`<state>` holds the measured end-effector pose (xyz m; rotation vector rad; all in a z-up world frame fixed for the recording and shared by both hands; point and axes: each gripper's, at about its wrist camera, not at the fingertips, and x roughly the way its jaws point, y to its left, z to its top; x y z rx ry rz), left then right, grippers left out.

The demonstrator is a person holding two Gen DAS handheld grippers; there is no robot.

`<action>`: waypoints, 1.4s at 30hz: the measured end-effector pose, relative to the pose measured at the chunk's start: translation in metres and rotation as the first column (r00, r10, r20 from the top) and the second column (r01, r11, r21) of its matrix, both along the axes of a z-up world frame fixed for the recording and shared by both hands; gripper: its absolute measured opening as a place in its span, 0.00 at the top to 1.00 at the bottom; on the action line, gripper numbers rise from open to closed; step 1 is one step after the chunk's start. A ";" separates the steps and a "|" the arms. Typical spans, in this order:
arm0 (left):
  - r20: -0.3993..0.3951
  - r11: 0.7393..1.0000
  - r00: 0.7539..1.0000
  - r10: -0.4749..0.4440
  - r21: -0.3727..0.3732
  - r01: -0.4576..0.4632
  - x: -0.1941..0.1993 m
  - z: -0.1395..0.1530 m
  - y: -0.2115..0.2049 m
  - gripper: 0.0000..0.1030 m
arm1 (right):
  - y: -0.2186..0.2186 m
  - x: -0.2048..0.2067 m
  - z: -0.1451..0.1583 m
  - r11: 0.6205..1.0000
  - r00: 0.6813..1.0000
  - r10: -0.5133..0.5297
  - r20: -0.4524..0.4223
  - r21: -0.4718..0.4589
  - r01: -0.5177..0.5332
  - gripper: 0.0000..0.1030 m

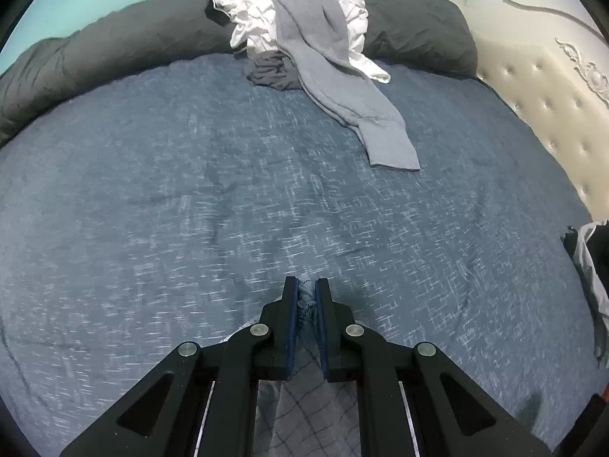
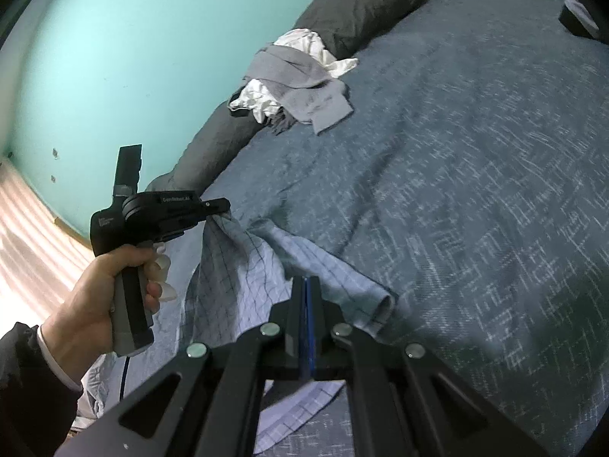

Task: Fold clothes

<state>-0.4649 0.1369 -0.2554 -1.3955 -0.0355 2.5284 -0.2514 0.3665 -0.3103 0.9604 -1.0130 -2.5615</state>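
Observation:
A light blue checked shirt (image 2: 236,274) lies crumpled at the near edge of the bed. My left gripper (image 1: 307,285) is shut on a bunched fold of the shirt (image 1: 308,411), which hangs down beneath its fingers. In the right wrist view a hand (image 2: 95,297) holds that left gripper (image 2: 224,205), which lifts a corner of the shirt off the bed. My right gripper (image 2: 306,282) has its jaws pressed tight together on the shirt's other side, with fabric drawn up to its tips and drooping under it.
The blue woven bedcover (image 1: 190,190) spreads ahead. A pile of grey, white and dark clothes (image 1: 304,38) sits at the far edge against a rolled dark duvet (image 1: 114,49). A cream tufted headboard (image 1: 552,95) is on the right, with a dark garment (image 1: 590,259) at the right edge.

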 end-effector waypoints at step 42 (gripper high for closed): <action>0.035 0.997 0.999 0.015 0.078 -0.017 0.069 -0.024 -0.117 0.53 | 0.018 -0.004 -0.021 0.997 0.994 -0.063 0.087 -0.039 0.066 0.99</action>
